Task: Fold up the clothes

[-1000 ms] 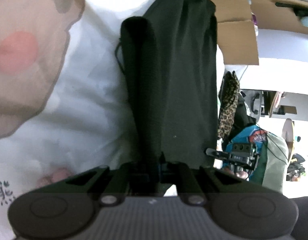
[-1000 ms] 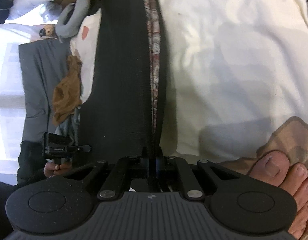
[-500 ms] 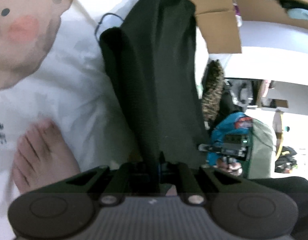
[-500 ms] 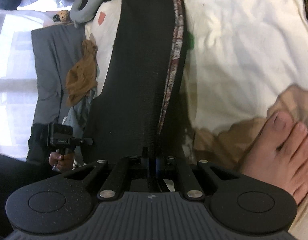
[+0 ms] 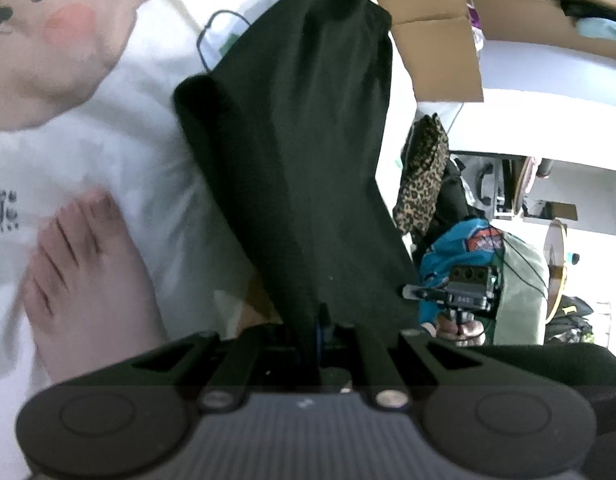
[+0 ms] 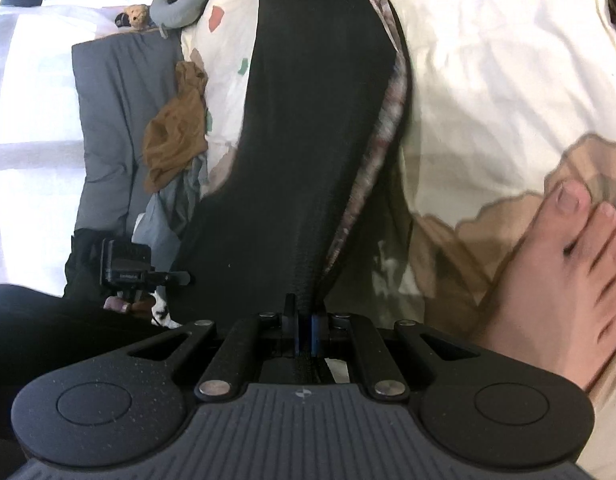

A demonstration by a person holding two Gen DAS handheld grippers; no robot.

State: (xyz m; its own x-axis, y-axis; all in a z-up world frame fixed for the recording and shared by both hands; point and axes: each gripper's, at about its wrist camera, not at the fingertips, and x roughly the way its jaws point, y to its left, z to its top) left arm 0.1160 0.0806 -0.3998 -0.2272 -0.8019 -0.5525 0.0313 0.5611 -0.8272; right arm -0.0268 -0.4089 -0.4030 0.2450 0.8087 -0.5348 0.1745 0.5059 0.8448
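With both sets of tongs clamped on one dark garment, I read the step in hand as carrying or laying that cloth while it is held at two points. The left tongs [image 5: 322, 322] are pinched narrow on the edge of the black garment [image 5: 308, 128], which runs away from them over the white bedsheet [image 5: 148, 148]; the right tongs [image 6: 304, 330] are likewise closed narrow on the same black cloth [image 6: 308, 120], here beside a patterned lining edge [image 6: 388, 120]. To do this well, I judge that I should keep both grips level and equally taut so the fabric hangs flat without twisting, and lower it onto bare sheet clear of the person's bare foot [image 5: 84, 280], which rests near the cloth in both views. Whether this is an early fold or a late one cannot be settled. Outward, a bear-face print [image 5: 48, 40] lies on the sheet; a cardboard box [image 5: 428, 28] and a leopard-print cloth [image 5: 424, 176] stand beyond. Legible writing: a dark printed character on the sheet [image 5: 4, 210], apparently the character for "bear"; I can read no brand mark.
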